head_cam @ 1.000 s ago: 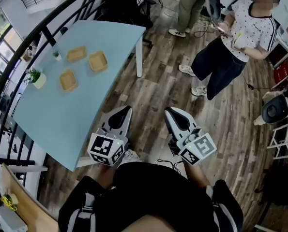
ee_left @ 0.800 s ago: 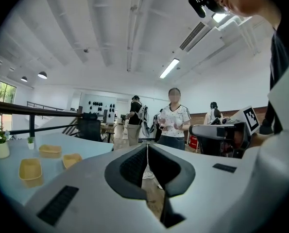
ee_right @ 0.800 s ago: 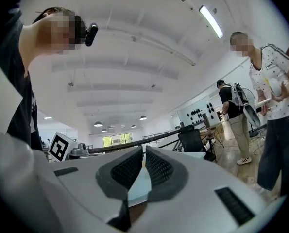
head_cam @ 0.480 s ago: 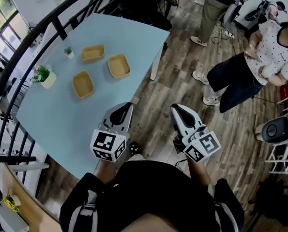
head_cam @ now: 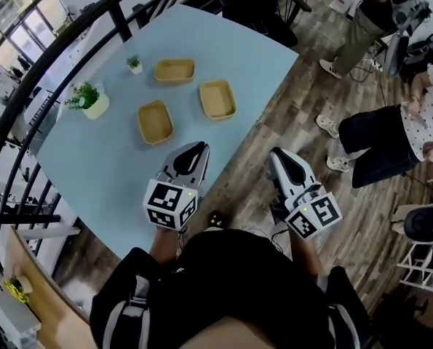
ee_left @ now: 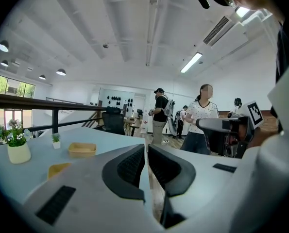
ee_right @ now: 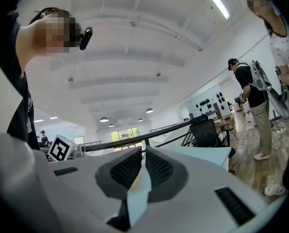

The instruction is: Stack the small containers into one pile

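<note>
The pale blue table (head_cam: 107, 167) had drawn nearer, its 3 shallow tan containers (head_cam: 155, 121) unstacked. The left gripper (head_cam: 193, 150) and right gripper (head_cam: 278, 155) were pressed together, empty, with stacking yet to begin.

No readable text, label or number shows anywhere.
</note>
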The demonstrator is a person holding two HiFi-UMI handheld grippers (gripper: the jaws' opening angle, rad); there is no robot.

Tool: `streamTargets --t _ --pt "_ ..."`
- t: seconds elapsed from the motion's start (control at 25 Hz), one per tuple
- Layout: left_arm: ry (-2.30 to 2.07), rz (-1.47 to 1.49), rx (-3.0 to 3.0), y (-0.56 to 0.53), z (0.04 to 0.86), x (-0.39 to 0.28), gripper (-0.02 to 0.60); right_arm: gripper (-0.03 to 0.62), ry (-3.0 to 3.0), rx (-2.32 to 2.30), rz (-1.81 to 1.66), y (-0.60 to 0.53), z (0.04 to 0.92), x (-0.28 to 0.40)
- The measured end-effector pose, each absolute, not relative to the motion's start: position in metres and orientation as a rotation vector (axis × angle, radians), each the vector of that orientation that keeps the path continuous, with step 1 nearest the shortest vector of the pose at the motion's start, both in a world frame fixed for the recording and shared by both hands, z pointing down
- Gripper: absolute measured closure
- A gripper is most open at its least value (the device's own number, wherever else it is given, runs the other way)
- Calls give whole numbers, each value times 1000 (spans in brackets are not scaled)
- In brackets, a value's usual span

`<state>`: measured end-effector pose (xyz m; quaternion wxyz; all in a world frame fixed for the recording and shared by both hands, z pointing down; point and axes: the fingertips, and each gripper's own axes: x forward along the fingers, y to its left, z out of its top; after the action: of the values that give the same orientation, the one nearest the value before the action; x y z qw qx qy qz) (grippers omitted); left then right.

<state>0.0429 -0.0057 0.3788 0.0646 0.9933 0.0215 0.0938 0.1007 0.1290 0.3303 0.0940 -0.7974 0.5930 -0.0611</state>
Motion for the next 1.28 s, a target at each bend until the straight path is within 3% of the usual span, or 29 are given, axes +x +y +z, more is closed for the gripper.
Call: streamTargets --t 0.32,1.0,1.12,1.28 --pt "22 311 2963 -24 389 60 563 562 1796 -2347 -240 102 345 126" --pt "-289 547 2813 -105 461 146 557 548 1957 -2190 -530 0 411 250" --pt "-320 592 2762 -116 479 158 498 542 1998 -2168 -603 -18 429 264" --pt "-353 678 2693 -123 505 167 464 533 2022 -2135 -726 -31 457 274"
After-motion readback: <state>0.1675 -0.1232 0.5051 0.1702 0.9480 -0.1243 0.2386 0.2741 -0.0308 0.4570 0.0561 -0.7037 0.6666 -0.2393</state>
